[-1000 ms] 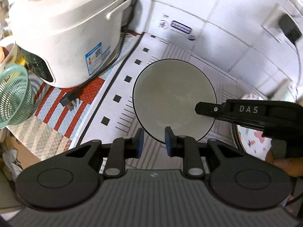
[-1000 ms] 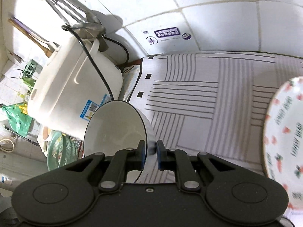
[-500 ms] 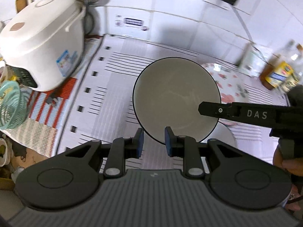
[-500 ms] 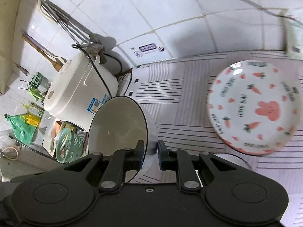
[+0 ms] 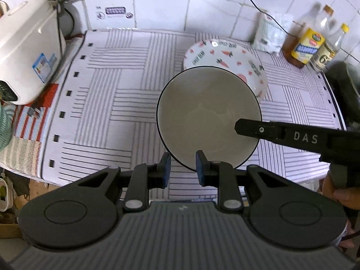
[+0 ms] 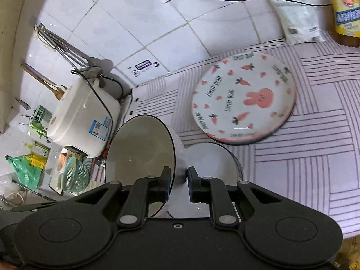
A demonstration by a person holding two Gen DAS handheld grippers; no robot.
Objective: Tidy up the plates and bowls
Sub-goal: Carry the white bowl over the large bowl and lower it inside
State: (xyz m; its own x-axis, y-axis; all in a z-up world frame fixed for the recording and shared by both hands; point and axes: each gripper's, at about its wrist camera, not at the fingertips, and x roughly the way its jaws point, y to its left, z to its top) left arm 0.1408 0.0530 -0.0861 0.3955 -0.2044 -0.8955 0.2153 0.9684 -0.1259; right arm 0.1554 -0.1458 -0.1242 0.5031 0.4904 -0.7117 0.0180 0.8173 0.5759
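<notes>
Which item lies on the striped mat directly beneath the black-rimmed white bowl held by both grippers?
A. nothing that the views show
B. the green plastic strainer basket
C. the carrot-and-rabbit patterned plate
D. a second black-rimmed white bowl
D: in the right wrist view a second black-rimmed white bowl sits on the mat just under the held black-rimmed white bowl, while the patterned plate lies farther back.

White bowl (image 5: 208, 117) with thin dark rim (image 6: 139, 157), empty, raised above the striped mat. Carrot-and-rabbit patterned plate (image 6: 244, 97), upright and empty, lies flat behind it (image 5: 225, 55). A second white dark-rimmed bowl (image 6: 213, 159) lies beside the plate.
</notes>
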